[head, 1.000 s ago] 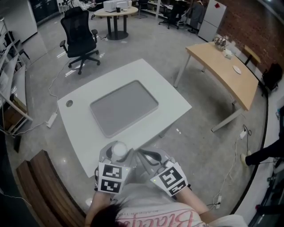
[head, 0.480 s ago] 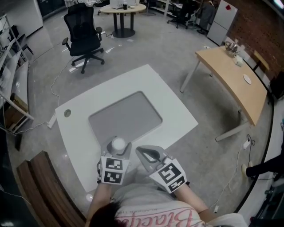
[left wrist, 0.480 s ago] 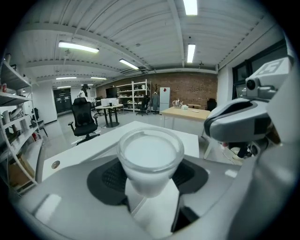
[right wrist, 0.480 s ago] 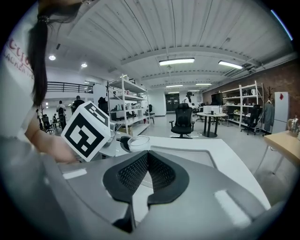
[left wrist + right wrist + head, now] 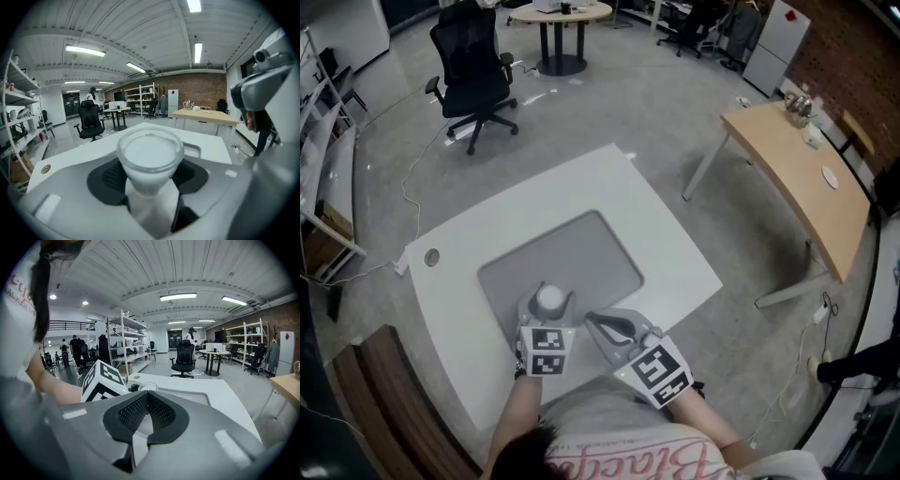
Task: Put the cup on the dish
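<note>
A frosted white cup stands upright between the jaws of my left gripper, whose dark pads press its sides. In the left gripper view the cup fills the centre, rim up, in my left gripper. It hangs over the near edge of a grey rectangular tray set into the white table. My right gripper is just right of the cup, jaws together with nothing in them. In the right gripper view its pads meet at my right gripper, with the cup's rim beyond. No separate dish shows.
A black office chair and a round table stand on the floor beyond the white table. A long wooden desk is at the right. A wooden bench runs along my near left. A cable hole sits near the table's left corner.
Both grippers moved forward from the table's near edge; the cup, still gripped by the left one, now hangs over the grey tray's near edge.
</note>
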{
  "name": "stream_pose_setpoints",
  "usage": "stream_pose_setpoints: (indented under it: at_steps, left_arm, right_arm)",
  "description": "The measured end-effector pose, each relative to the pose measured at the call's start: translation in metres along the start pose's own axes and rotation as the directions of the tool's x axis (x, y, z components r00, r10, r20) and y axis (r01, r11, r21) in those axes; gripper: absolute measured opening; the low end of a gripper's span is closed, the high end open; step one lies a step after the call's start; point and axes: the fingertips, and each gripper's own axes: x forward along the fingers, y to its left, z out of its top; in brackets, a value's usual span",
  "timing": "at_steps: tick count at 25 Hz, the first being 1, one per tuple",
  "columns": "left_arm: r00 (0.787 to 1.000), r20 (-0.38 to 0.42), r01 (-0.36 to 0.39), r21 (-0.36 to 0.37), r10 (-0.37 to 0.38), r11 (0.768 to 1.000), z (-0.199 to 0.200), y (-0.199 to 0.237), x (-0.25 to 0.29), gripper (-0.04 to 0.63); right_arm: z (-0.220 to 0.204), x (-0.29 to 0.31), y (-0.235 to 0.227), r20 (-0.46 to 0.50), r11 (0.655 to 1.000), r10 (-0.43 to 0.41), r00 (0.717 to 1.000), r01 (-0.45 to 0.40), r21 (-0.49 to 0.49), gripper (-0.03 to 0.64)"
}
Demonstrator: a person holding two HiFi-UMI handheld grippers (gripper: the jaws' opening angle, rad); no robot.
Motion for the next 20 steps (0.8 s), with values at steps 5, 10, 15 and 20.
stream_pose_setpoints:
  at_steps: [5, 10, 15, 20]
  left_arm:
    - [0.999, -0.024, -0.023, -0.043, 0.021, 0.999, -0.011, 0.003, 0.026, 0.255]
    - [0.996, -0.074, -0.048, -0.079, 0.042, 0.996, -0.023, 0.012, 0.041, 0.255]
    - [0.994, -0.099, -0.064, -0.091, 0.055, 0.994, -0.031, 0.014, 0.051, 0.255]
    - [0.989, -0.134, -0.073, -0.098, 0.060, 0.992, -0.040, 0.019, 0.053, 0.255]
  right_arm:
    - [-0.008, 0.005, -0.020, -0.047, 1.000, -0.020, 0.999, 0.020, 0.008, 0.002]
    - [-0.008, 0.014, -0.035, -0.071, 0.999, -0.029, 0.997, 0.031, 0.028, 0.002]
    - [-0.012, 0.015, -0.041, -0.083, 1.000, -0.011, 0.996, 0.013, 0.027, 0.002]
    - [-0.012, 0.018, -0.040, -0.082, 0.999, 0.000, 0.997, 0.003, 0.033, 0.002]
